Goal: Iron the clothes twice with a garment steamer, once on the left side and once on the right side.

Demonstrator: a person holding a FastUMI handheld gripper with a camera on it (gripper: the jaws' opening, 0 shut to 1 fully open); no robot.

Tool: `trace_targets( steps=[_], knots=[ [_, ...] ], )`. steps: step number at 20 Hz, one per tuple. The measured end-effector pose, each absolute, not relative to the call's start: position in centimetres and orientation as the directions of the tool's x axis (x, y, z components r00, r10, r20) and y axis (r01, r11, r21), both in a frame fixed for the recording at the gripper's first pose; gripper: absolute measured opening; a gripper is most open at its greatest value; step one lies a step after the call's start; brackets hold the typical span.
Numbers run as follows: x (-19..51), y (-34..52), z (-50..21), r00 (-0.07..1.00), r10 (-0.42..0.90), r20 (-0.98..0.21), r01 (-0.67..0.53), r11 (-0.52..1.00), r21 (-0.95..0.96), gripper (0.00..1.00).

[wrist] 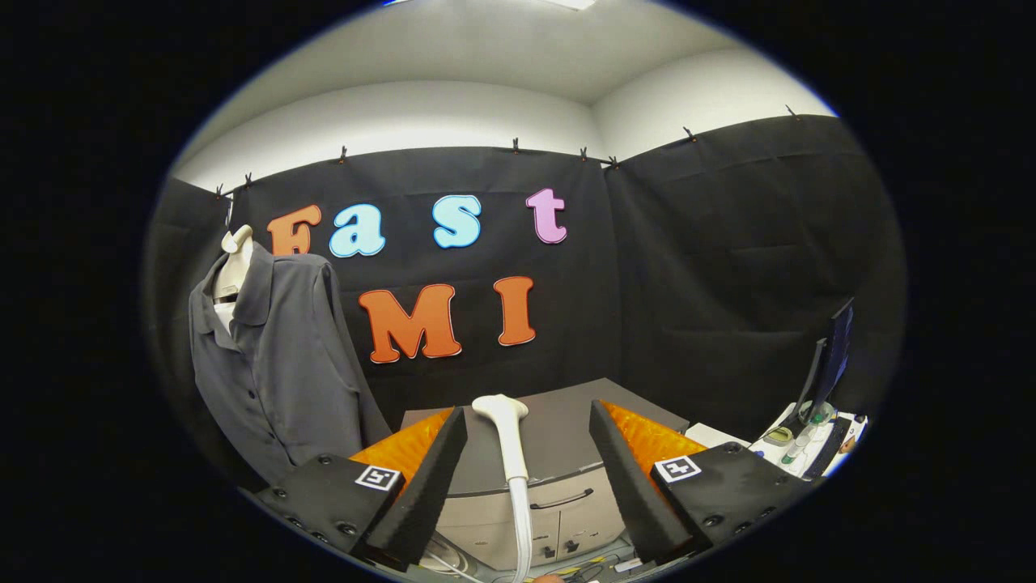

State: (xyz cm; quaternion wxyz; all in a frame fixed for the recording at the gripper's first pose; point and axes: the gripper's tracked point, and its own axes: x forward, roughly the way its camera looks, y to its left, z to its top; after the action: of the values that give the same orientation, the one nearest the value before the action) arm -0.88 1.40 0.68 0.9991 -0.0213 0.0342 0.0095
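Gripper: fingers spread wide, pressing on nothing.
Fingers: one on each side of the steamer, both clear of it with a gap to either side.
Steamer: white, upright; rounded head at the top, slim handle running down between the fingers. It stands in the gap midway between them, untouched.
Hose: white, continues down from the steamer handle, low between the fingers.
Shirt: dark grey, collared, buttoned at the front. It hangs on a pale hanger form against the booth wall, left of the left finger and well apart from the steamer.
Cabinet: grey top with a pale front and a dark handle, behind the steamer and beyond the fingers.
Desk: pale surface right of the right finger, carrying small items too small to identify.
Monitor: dark, stands on the desk, seen edge-on.
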Motion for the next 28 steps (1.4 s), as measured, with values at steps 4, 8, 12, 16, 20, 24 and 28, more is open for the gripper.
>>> trace_targets(
  steps=[4,8,12,16,20,24,28],
  knots=[
    [0.0,1.4,0.3,0.996,0.042,-0.084,-0.047,0.997,-0.054,0.98],
    [0.8,1.3,-0.4,0.992,0.061,-0.108,-0.067,0.996,-0.055,0.98],
    [2.1,1.2,-1.0,0.988,0.081,-0.135,-0.090,0.994,-0.061,0.98],
    [3.6,1.8,-2.4,0.976,0.099,-0.192,-0.116,0.990,-0.076,0.98],
    [6.8,2.9,-4.8,0.954,0.118,-0.277,-0.147,0.986,-0.084,0.98],
    [10.8,4.0,-7.5,0.928,0.120,-0.352,-0.159,0.984,-0.084,0.98],
    [15.5,5.0,-10.0,0.894,0.123,-0.430,-0.178,0.980,-0.089,0.99]
  ],
)
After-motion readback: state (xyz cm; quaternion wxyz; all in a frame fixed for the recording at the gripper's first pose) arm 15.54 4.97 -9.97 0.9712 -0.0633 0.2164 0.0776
